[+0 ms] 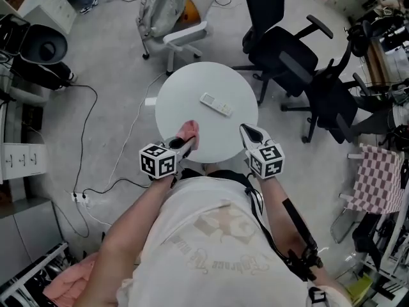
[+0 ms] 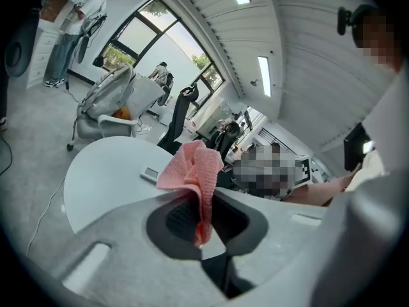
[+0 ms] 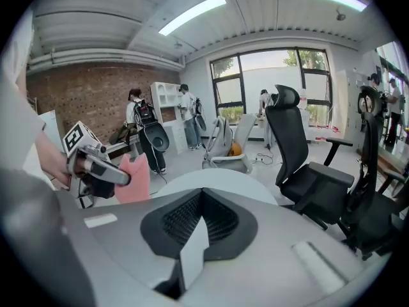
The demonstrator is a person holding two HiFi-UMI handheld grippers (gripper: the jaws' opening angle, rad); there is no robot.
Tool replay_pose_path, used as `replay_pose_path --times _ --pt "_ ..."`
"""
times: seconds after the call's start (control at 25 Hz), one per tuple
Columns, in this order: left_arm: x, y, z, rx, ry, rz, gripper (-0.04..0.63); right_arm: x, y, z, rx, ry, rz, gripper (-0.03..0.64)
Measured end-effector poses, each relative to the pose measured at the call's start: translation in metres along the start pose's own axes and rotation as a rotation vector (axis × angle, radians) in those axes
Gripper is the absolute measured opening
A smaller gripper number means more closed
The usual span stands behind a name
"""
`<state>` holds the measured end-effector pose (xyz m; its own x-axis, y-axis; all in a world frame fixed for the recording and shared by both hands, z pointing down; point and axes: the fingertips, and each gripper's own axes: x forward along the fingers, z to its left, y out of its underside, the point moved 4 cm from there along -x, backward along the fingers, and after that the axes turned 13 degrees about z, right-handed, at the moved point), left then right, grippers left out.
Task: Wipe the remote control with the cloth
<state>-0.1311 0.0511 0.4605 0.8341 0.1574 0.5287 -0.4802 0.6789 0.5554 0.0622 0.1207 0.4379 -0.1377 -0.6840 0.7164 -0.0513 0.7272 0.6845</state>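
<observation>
A white remote control lies on the round white table, a little right of its middle. My left gripper hovers over the table's near edge, shut on a pink cloth. In the left gripper view the cloth bunches up between the jaws of the left gripper, with the remote beyond on the table. My right gripper is raised near the table's near right edge, shut and holding nothing. In its own view the right gripper shows closed jaws, and the cloth appears at the left.
Black office chairs stand to the right of the table. A white chair with a backpack stands behind it. Cables run over the floor at the left. A checked cloth hangs at the right. People stand far off by the window.
</observation>
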Motion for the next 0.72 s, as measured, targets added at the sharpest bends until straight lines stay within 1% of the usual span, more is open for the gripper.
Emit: replay_pose_path --times 0.16,0.4,0.56,0.72 --pt "-0.006 -0.004 -0.008 0.068 0.005 0.0 0.024 -0.015 0.003 0.014 0.012 0.003 -0.045 0.006" --pt "-0.008 -0.004 -0.017 0.125 0.019 0.01 0.024 -0.024 0.012 0.023 0.025 0.018 -0.063 0.006" --pt "-0.011 -0.003 -0.02 0.151 0.029 0.014 0.023 -0.029 0.012 0.029 0.027 0.031 -0.078 0.006" --pt "-0.013 0.0 -0.021 0.162 0.037 0.019 0.024 -0.032 0.013 0.036 0.026 0.038 -0.087 0.006"
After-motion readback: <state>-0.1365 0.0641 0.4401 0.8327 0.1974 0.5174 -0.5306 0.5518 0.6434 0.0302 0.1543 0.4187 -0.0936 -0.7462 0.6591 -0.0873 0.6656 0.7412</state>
